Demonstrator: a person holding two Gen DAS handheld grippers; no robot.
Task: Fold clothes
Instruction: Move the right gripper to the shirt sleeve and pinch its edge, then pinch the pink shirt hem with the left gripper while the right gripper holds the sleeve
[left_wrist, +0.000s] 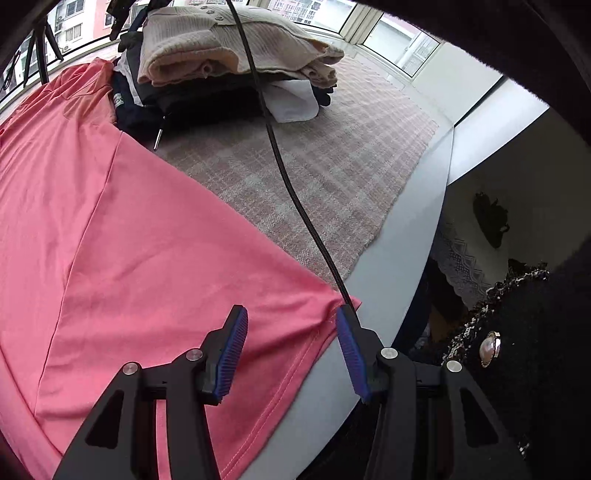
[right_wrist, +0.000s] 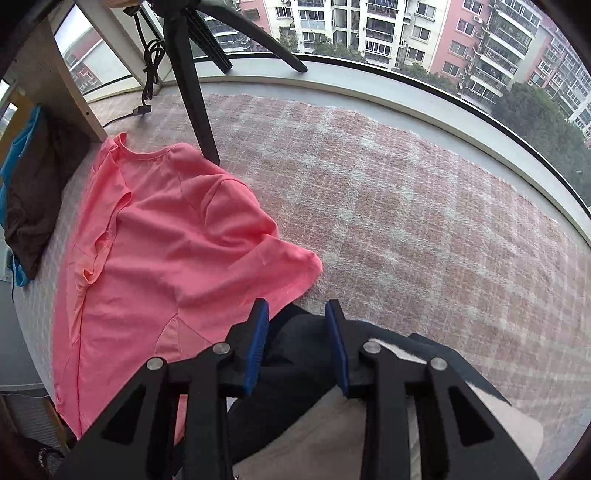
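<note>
- A plaid woven mat (right_wrist: 424, 206) in dusty pink and white covers most of the bench (left_wrist: 402, 295), whose pale bare edge shows along the near side
- The pink T-shirt (left_wrist: 140, 258) lies spread flat on the mat, its hem corner reaching over the mat's edge onto the bare bench; in the right wrist view the shirt (right_wrist: 166, 240) shows its neckline at the far end and one short sleeve lying out toward the mat's middle
- A stack of folded clothes (left_wrist: 229, 59) sits on the mat just beside the shirt's upper part: a beige ribbed knit on top, dark garments and a white piece under it
- A black tripod (right_wrist: 192, 85) stands at the far end of the mat by the window, one leg planted near the shirt's collar
- The left gripper (left_wrist: 291, 339) hovers over the shirt's hem corner, fingers (left_wrist: 232, 354) spread wide and holding nothing
- The right gripper (right_wrist: 297, 343) is above the dark garments of the stack, just short of the shirt's sleeve hem, fingers (right_wrist: 256, 347) apart and empty
- A black cable (left_wrist: 295, 199) runs across the left wrist view
</note>
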